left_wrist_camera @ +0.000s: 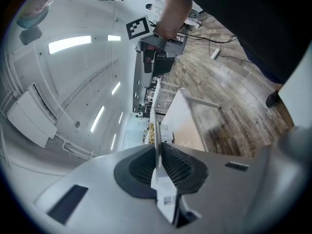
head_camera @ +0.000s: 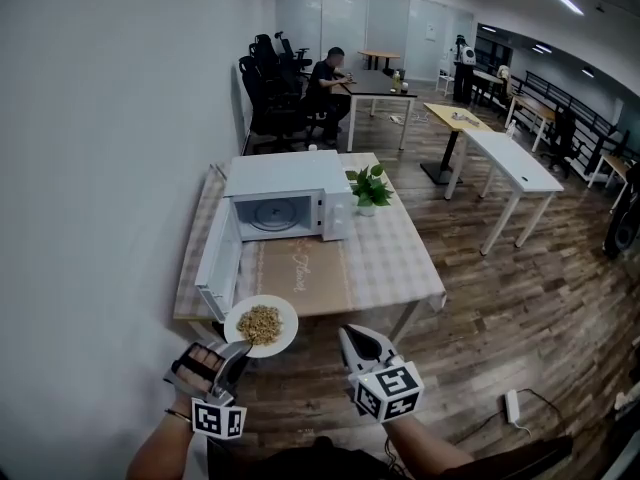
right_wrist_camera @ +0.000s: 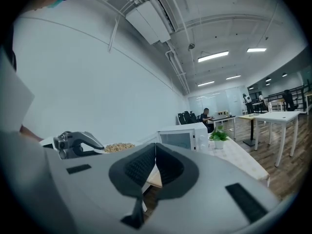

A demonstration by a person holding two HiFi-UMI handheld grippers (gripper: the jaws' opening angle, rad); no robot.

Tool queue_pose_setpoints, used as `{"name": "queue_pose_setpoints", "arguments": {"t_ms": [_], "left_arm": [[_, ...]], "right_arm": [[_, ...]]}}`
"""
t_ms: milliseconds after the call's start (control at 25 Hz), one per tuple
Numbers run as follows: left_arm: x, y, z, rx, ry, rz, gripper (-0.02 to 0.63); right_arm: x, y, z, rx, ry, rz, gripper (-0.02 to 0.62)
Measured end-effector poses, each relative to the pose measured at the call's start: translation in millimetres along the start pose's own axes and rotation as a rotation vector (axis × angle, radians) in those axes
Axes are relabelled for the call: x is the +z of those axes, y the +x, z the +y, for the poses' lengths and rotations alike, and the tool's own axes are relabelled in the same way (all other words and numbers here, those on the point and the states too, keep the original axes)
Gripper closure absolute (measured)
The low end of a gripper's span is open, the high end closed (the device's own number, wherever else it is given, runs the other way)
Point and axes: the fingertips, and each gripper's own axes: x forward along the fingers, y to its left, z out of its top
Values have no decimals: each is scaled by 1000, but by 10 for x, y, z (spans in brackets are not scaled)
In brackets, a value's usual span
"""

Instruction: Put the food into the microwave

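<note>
1. Left gripper [head_camera: 236, 352], nearest, low left in the head view. Its fingers are clamped on the near rim of a white plate [head_camera: 288, 317]. In the left gripper view the plate [left_wrist_camera: 156, 112] runs edge-on out from between the pads.
2. Right gripper [head_camera: 352, 334], just beside the left one on its right. Its fingers are together with nothing between them, and the right gripper view shows the pads meeting.
3. The plate is carried roughly level, off the tabletop, and is seen against the tabletop's near left corner. A heap of tan food [head_camera: 259, 324] sits in its middle. The food is outside the microwave.
4. Tabletop [head_camera: 395, 263] has a pale checked cloth. A brown mat [head_camera: 305, 273] lies on it in front of the microwave.
5. Microwave [head_camera: 285, 176] is white and stands at the back of the tabletop, near the wall. Its door [head_camera: 218, 258] is swung open toward the near left. The round turntable [head_camera: 275, 215] shows inside the cavity.
6. Potted plant [head_camera: 369, 190] stands just beside the microwave, on its right.
7. White desks [head_camera: 510, 163] stand farther right on a wood-plank floor.
8. Farthest back, a person [head_camera: 325, 83] sits at a dark desk with black office chairs [head_camera: 268, 78] beside them.
</note>
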Motion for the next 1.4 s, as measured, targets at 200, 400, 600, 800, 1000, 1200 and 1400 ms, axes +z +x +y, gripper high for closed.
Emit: {"name": "queue_pose_setpoints", "arguments": {"t_ms": [200, 400, 600, 800, 1000, 1200, 1400], "left_arm": [[81, 197, 55, 4, -14, 19, 568], [106, 325, 100, 2, -4, 16, 568], [-1, 476, 163, 4, -6, 16, 568], [-170, 684, 321, 18, -6, 1, 568], [-324, 908, 483, 25, -10, -16, 568], [-463, 1100, 627, 28, -1, -41, 568], [-648, 1291, 738, 24, -2, -60, 568]], "right_arm": [[-9, 67, -254, 0, 13, 5, 586], [2, 200, -332, 19, 29, 0, 586], [18, 392, -363, 23, 23, 8, 586], [117, 669, -427, 9, 14, 5, 586], [243, 966, -518, -3, 7, 2, 586], [305, 1229, -609, -26, 9, 1, 586], [364, 1519, -711, -57, 19, -6, 586]]}}
